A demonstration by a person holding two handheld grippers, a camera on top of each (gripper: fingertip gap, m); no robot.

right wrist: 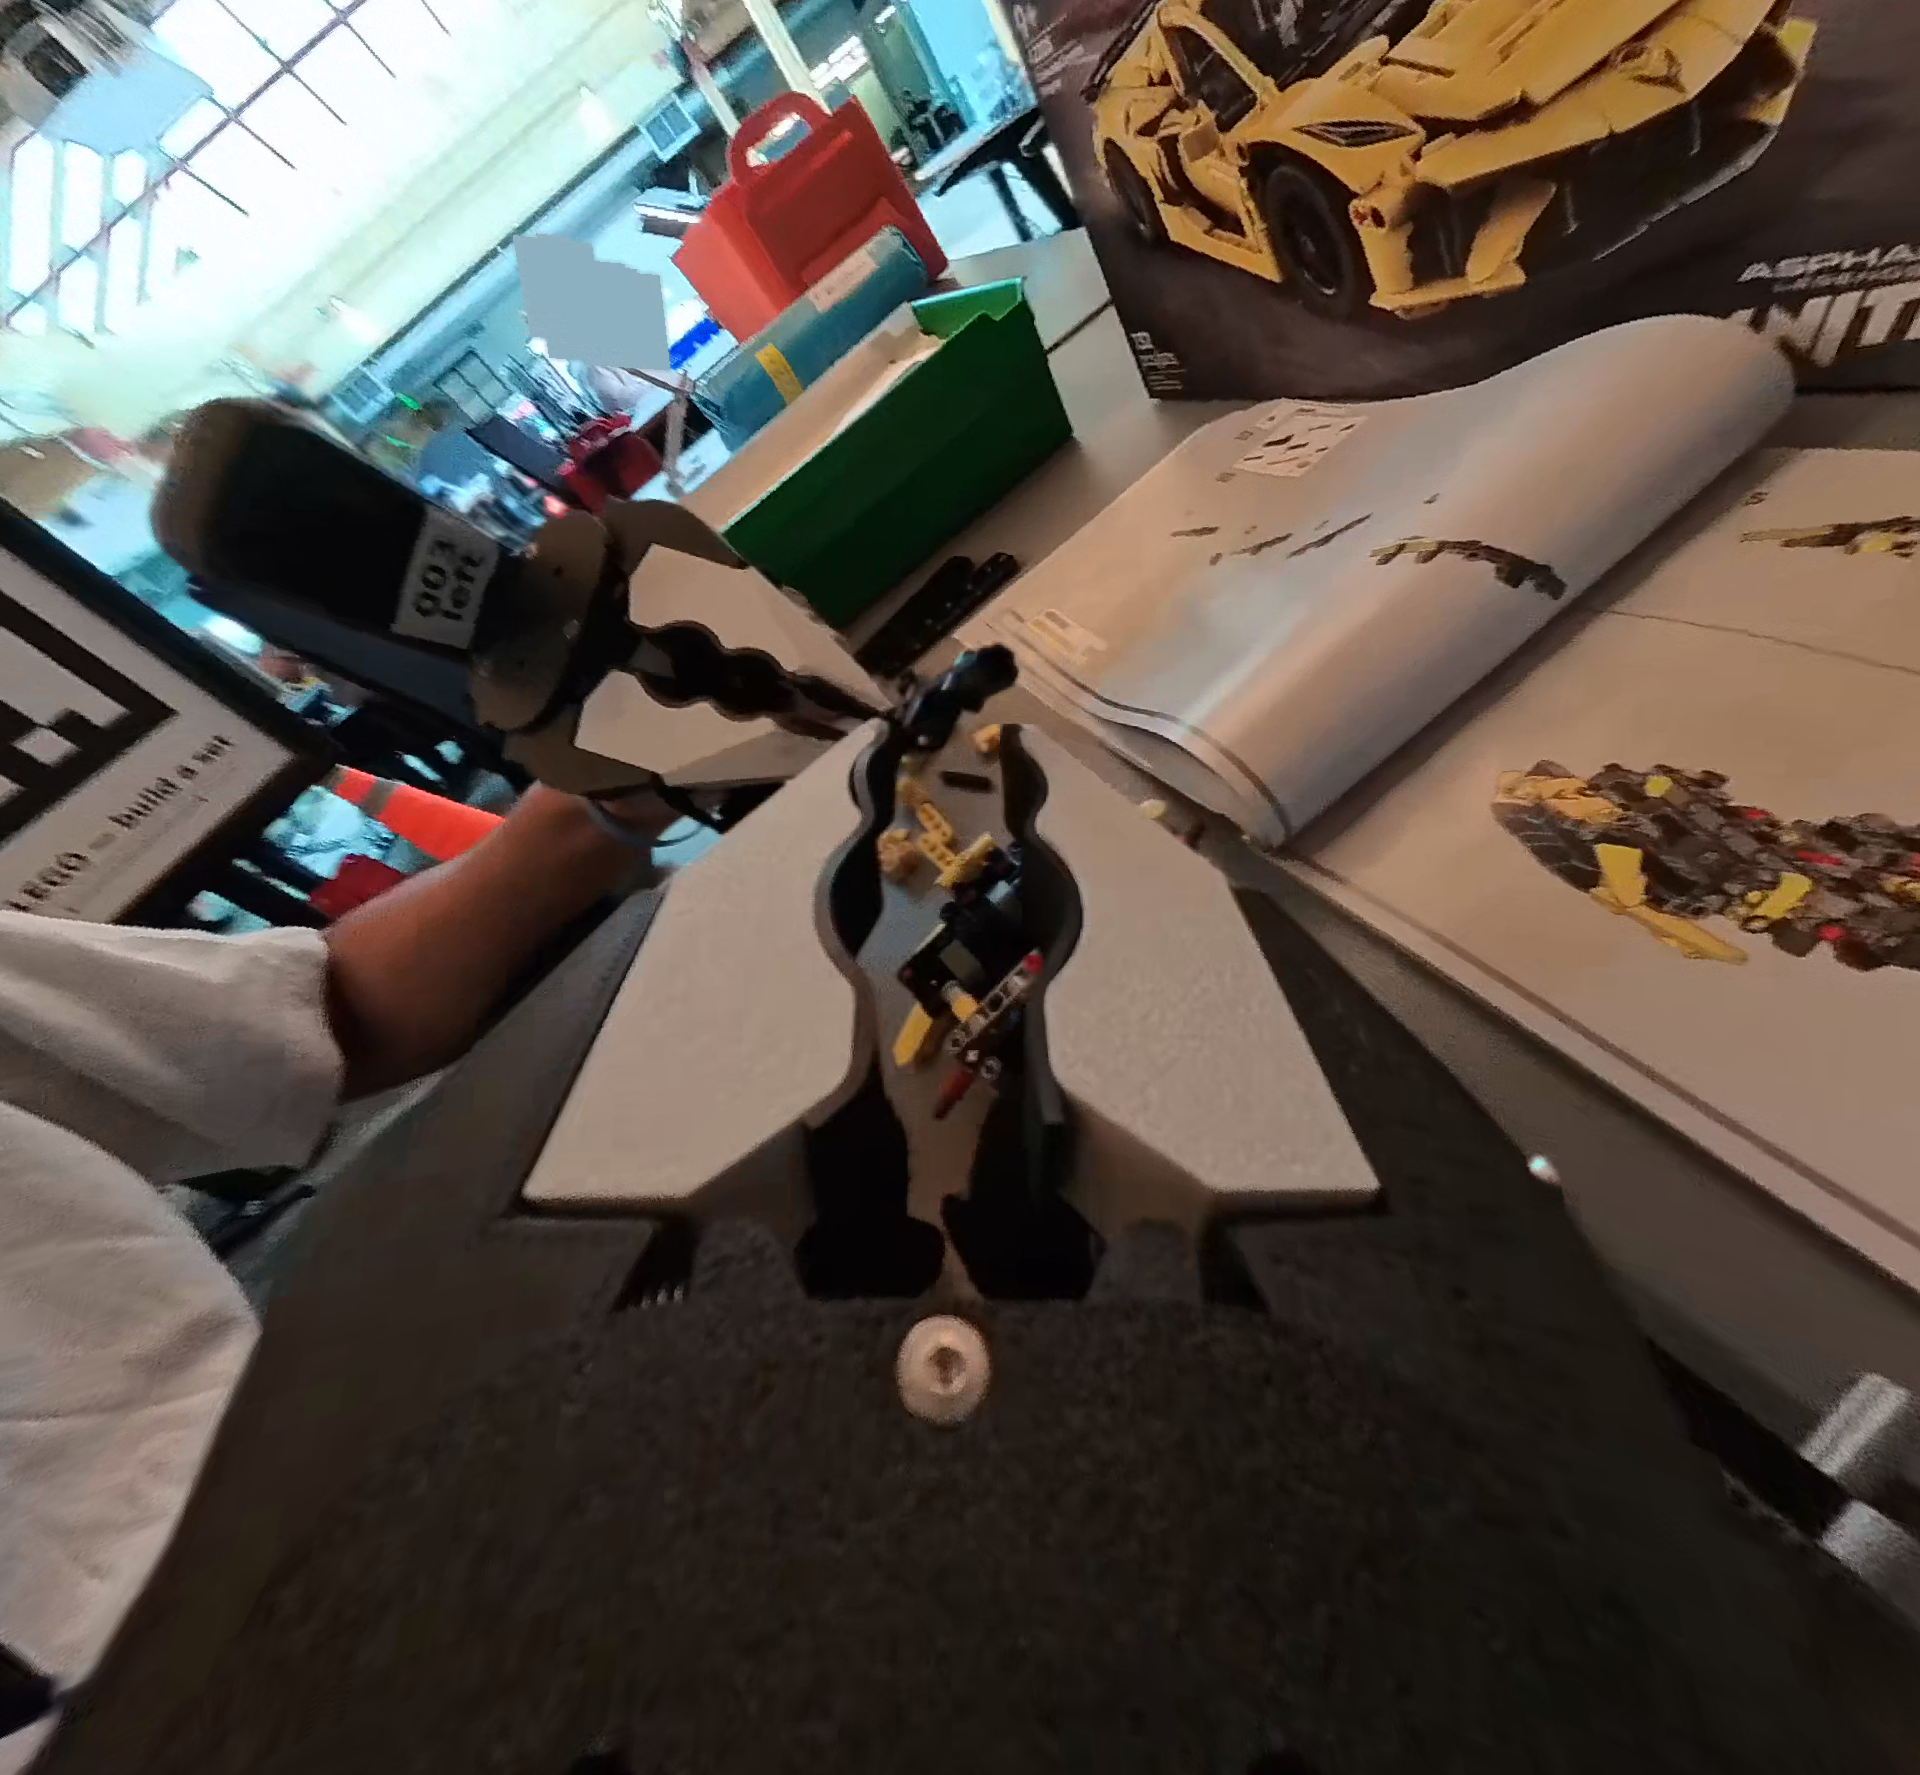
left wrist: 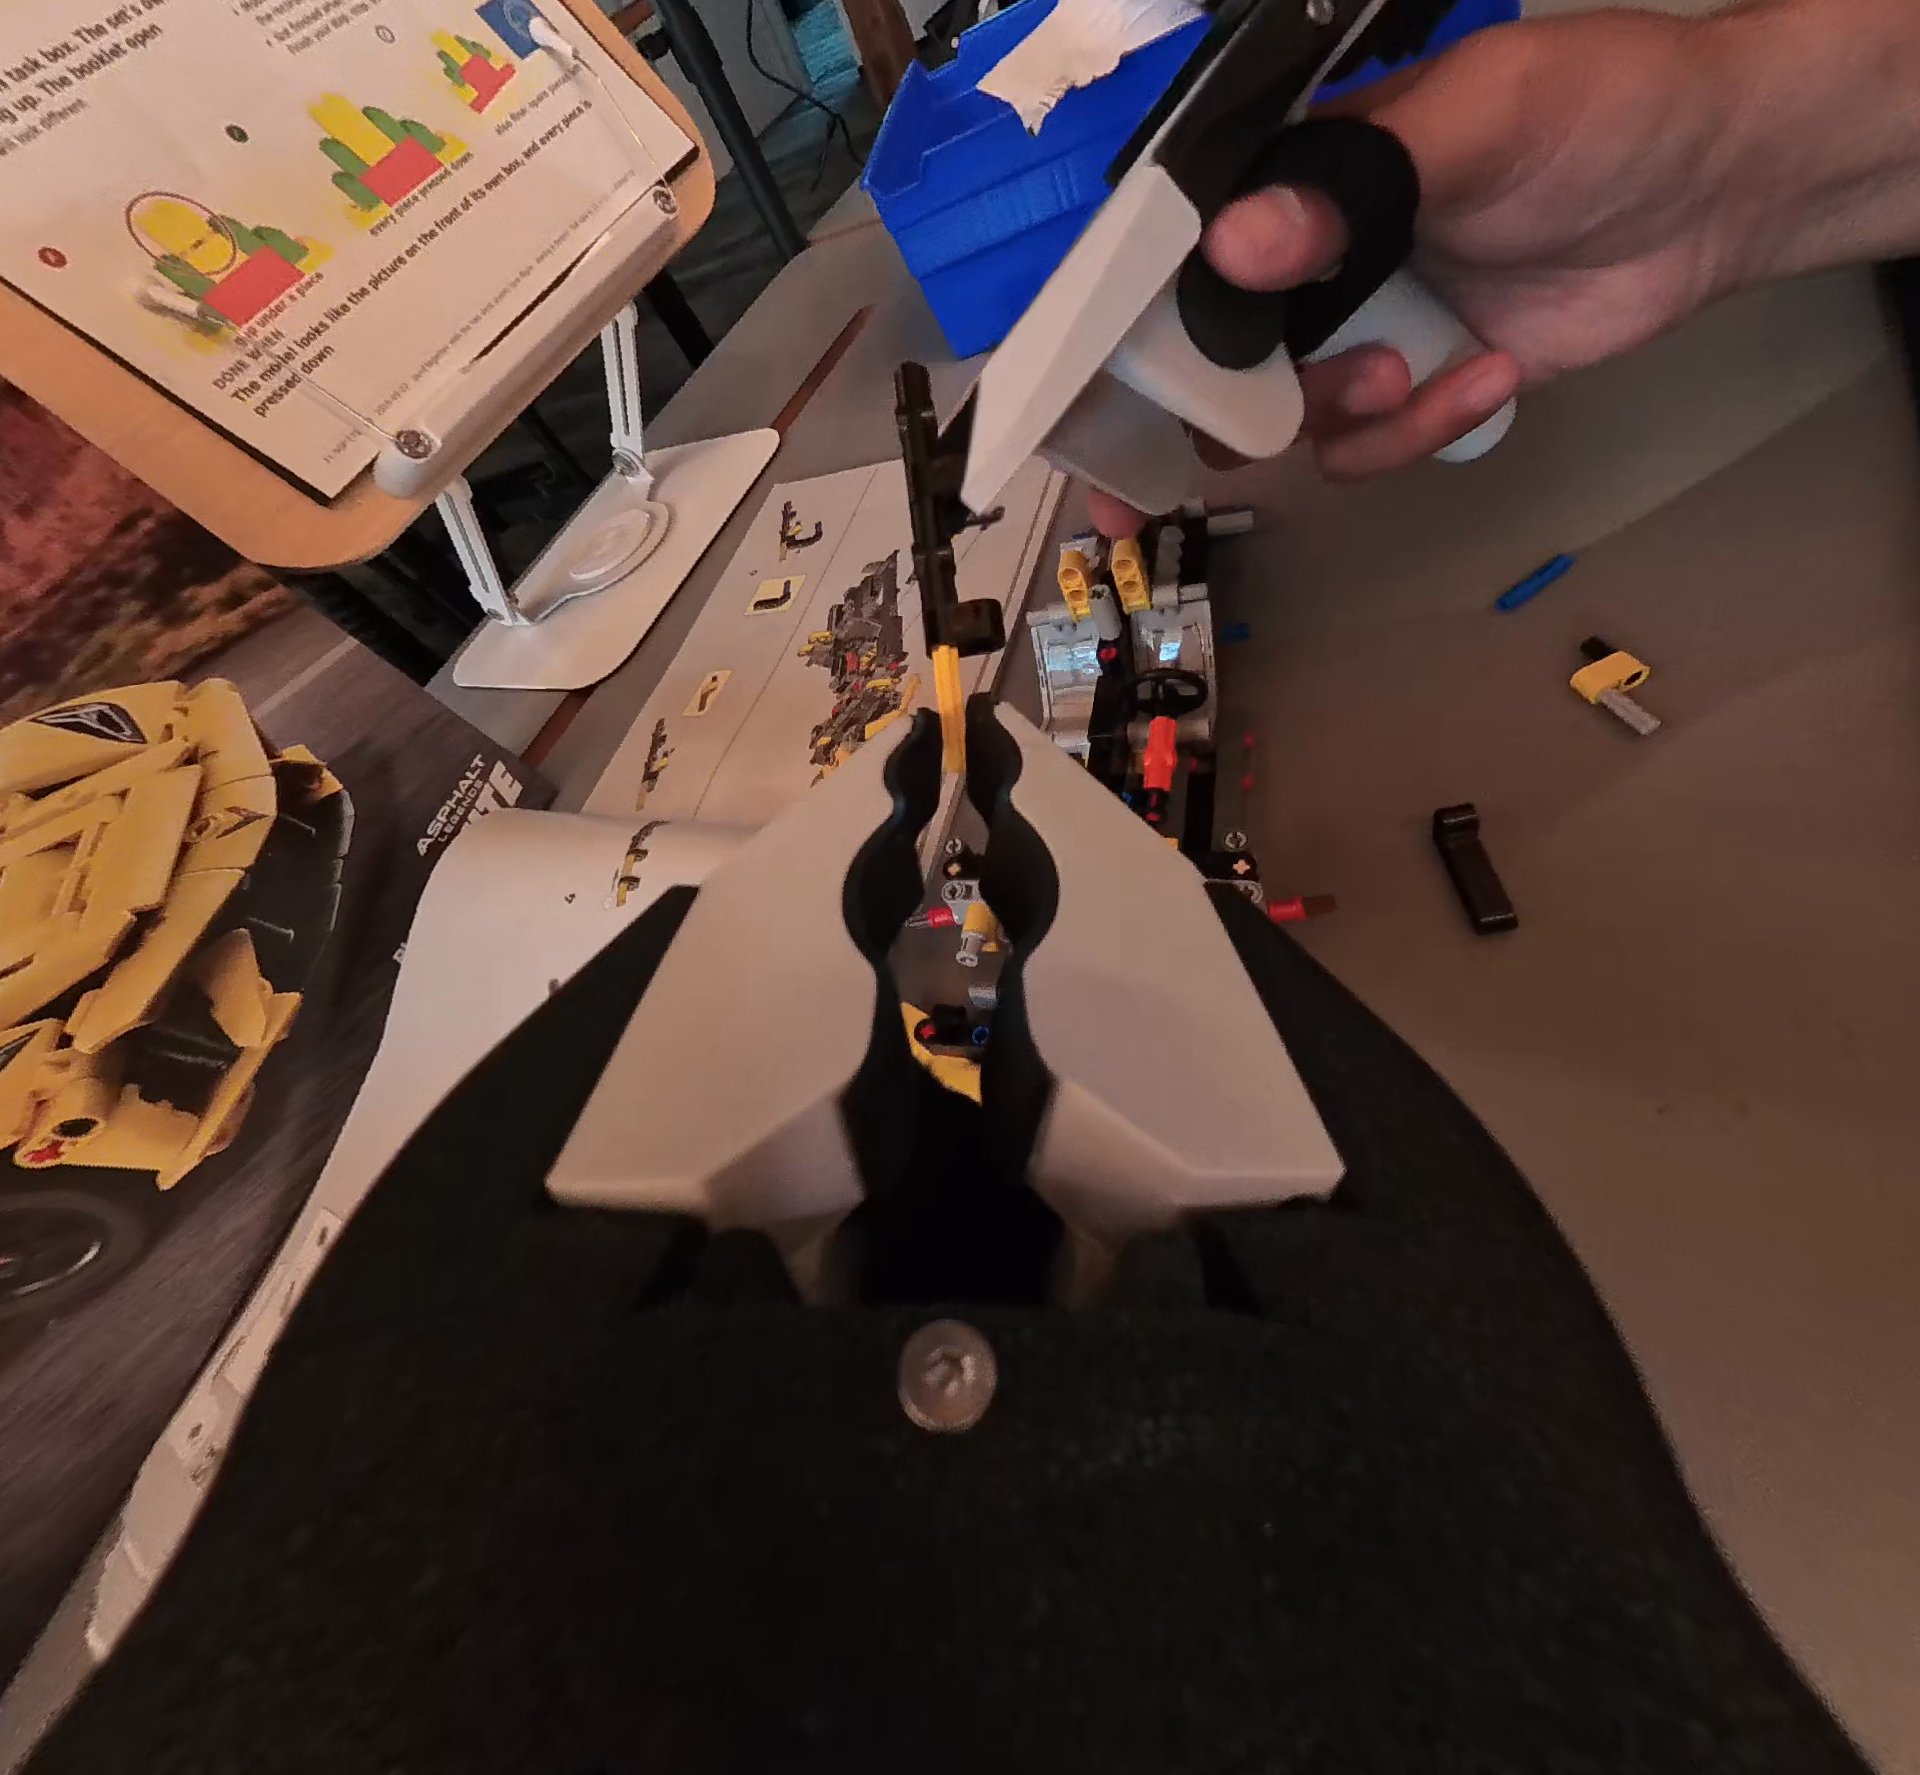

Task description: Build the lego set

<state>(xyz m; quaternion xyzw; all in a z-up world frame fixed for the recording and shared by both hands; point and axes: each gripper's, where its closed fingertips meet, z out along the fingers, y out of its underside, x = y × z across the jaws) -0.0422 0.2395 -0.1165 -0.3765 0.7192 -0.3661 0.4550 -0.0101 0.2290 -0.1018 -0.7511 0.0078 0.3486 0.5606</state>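
Observation:
My left gripper (left wrist: 951,723) is shut on a yellow axle (left wrist: 948,702) that carries a black beam assembly (left wrist: 930,520), held upright above the table. My right gripper (left wrist: 982,489), held by a hand, comes in from the upper right with a fingertip at the black beam. In the right wrist view its jaws (right wrist: 948,738) stand apart, with the black assembly (right wrist: 961,681) just beyond the tips and the left gripper (right wrist: 873,712) holding it from the left. The partly built car chassis (left wrist: 1132,686) lies on the table below and also shows between the right fingers (right wrist: 977,946).
The open instruction booklet (left wrist: 831,645) (right wrist: 1351,582) lies left of the chassis, with the set's box (left wrist: 135,894) (right wrist: 1455,115) behind it. There is a blue bin (left wrist: 987,198), a green bin (right wrist: 914,458) and a sheet on a stand (left wrist: 312,115). Loose parts: a yellow connector (left wrist: 1610,681), a black piece (left wrist: 1473,868), a blue pin (left wrist: 1536,580). There is about 5 cm between the tips of the two grippers. Left tips and right tips are each some 20 cm from the yellow connector (left wrist: 1610,681).

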